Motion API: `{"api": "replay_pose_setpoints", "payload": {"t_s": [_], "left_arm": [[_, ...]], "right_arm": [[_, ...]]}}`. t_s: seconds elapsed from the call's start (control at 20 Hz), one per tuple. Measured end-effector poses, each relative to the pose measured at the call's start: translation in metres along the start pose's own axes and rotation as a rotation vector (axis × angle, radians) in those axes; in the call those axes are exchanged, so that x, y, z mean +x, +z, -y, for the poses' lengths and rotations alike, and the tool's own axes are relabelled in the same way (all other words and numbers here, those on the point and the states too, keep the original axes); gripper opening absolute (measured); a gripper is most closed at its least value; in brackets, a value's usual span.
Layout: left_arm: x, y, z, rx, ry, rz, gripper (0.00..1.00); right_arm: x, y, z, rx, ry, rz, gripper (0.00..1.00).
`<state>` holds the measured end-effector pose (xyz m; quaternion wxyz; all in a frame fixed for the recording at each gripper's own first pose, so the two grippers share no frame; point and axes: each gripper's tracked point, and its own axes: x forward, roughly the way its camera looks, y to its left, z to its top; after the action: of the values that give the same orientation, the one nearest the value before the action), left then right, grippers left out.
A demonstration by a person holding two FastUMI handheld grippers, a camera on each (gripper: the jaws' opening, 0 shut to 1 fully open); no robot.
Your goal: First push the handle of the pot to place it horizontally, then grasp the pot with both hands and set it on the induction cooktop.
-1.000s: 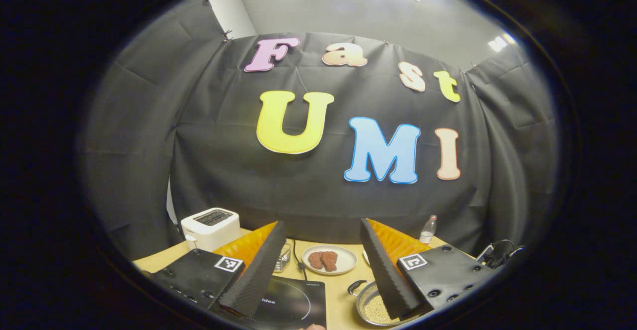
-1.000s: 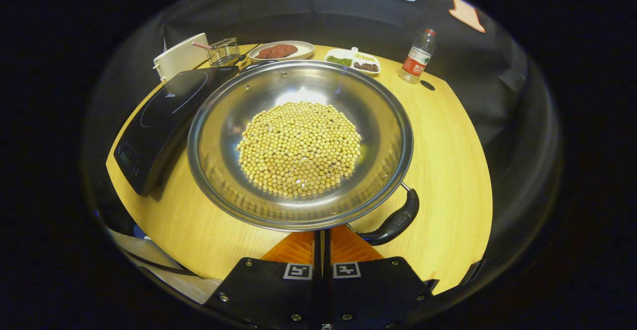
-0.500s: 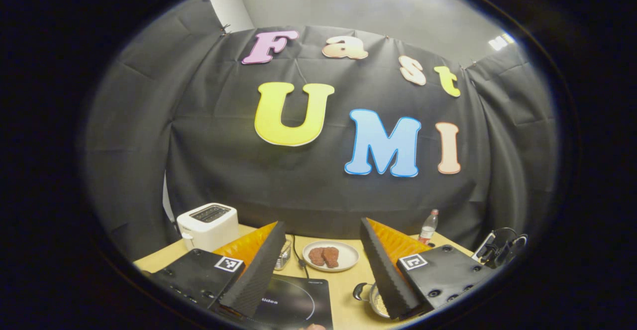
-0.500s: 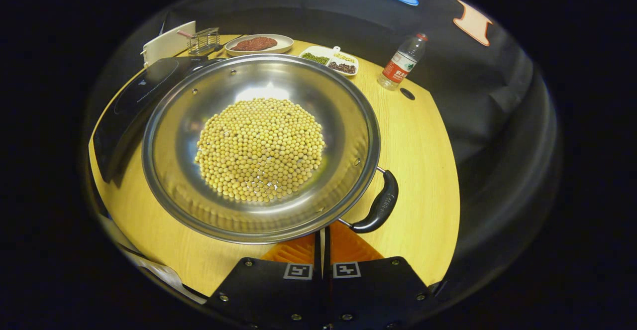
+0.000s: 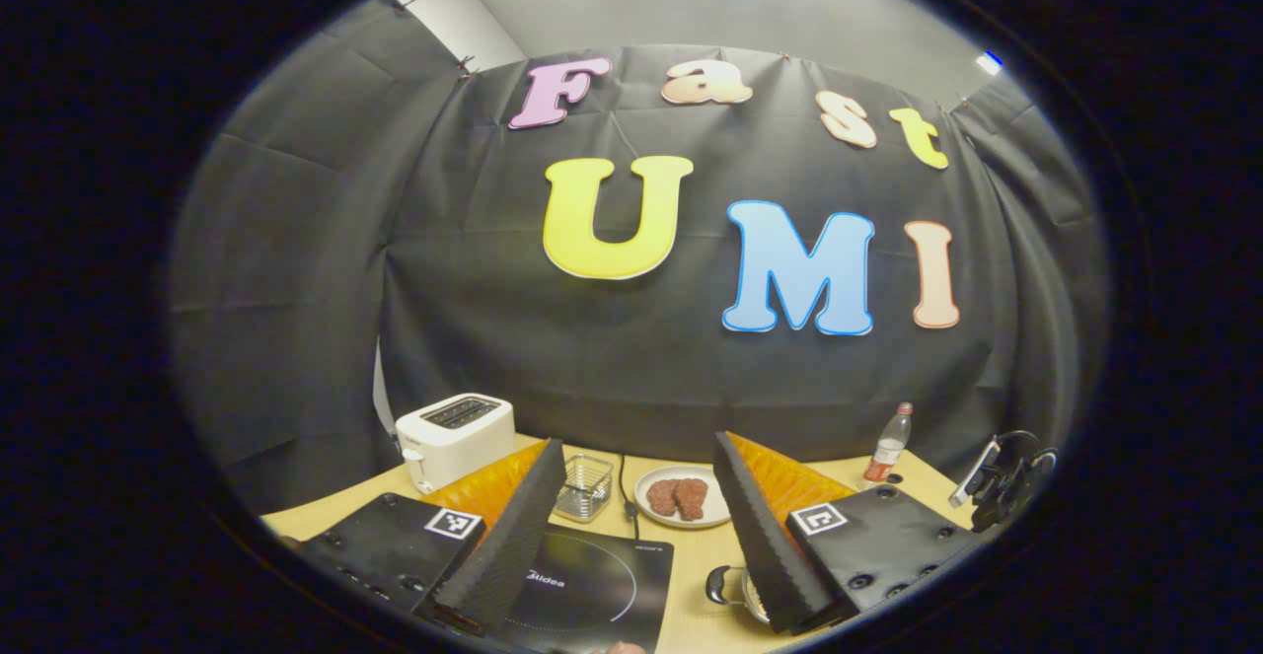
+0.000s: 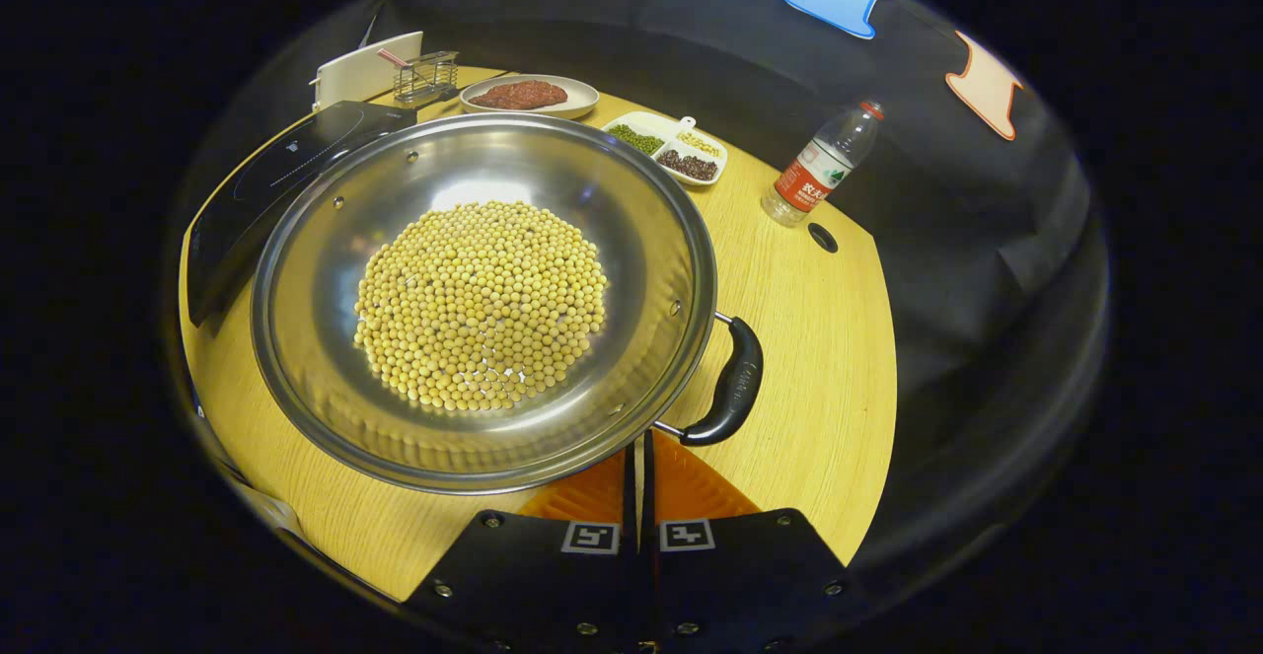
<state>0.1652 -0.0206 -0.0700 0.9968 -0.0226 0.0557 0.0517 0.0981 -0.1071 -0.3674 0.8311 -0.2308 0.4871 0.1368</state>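
While the right gripper (image 6: pixel 639 452), fingers pressed together, sits at the pot's (image 6: pixel 474 299) six o'clock rim, the handle (image 6: pixel 728 390) lies at four o'clock; the left gripper (image 5: pixel 641 536), spread wide, hovers above the cooktop (image 5: pixel 592 590).

Left gripper (image 5: pixel 641 526), jaws apart, above induction cooktop (image 5: pixel 592 590).

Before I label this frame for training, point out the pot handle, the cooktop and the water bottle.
pot handle (image 6: pixel 732 386), right gripper view, middle of the black grip.
cooktop (image 6: pixel 286 156), right gripper view, bare glass top.
water bottle (image 6: pixel 815 173), right gripper view, on its label.
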Motion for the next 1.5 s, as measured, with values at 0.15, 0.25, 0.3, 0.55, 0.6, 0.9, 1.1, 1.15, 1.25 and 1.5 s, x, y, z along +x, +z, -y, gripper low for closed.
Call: {"api": "replay_pose_setpoints", "payload": {"t_s": [0.15, 0.25, 0.3, 0.55, 0.6, 0.9, 1.1, 1.15, 1.25, 1.5], "left_arm": [[-0.005, -0.006, 0.004, 0.027, 0.027, -0.016, 1.0], [-0.004, -0.01, 0.01, 0.035, 0.031, -0.025, 0.98], [-0.003, -0.015, 0.013, 0.035, 0.029, -0.031, 0.98], [0.005, -0.045, 0.031, 0.04, -0.002, -0.083, 0.98], [0.007, -0.051, 0.035, 0.044, -0.01, -0.095, 0.98], [0.024, -0.095, 0.064, 0.065, -0.083, -0.181, 0.98], [0.035, -0.127, 0.081, 0.073, -0.131, -0.251, 1.0], [0.038, -0.135, 0.086, 0.076, -0.143, -0.27, 1.0], [0.043, -0.151, 0.094, 0.086, -0.164, -0.305, 0.95], [0.051, -0.197, 0.106, 0.088, -0.181, -0.417, 1.0]], "right_arm": [[0.006, 0.01, 0.009, 0.038, -0.032, 0.037, 0.01], [0.004, 0.014, 0.015, 0.087, -0.037, 0.062, 0.01], [0.004, 0.015, 0.017, 0.108, -0.035, 0.07, 0.01], [-0.016, 0.021, 0.04, 0.227, -0.066, 0.159, 0.32], [-0.023, 0.027, 0.041, 0.266, -0.06, 0.199, 0.54], [-0.051, 0.044, 0.051, 0.399, -0.083, 0.33, 0.99], [-0.053, 0.053, 0.046, 0.438, -0.07, 0.356, 0.98], [-0.051, 0.056, 0.044, 0.446, -0.062, 0.359, 0.98], [-0.048, 0.061, 0.042, 0.46, -0.049, 0.356, 0.98], [-0.036, 0.067, 0.036, 0.482, -0.028, 0.335, 0.98]]}}
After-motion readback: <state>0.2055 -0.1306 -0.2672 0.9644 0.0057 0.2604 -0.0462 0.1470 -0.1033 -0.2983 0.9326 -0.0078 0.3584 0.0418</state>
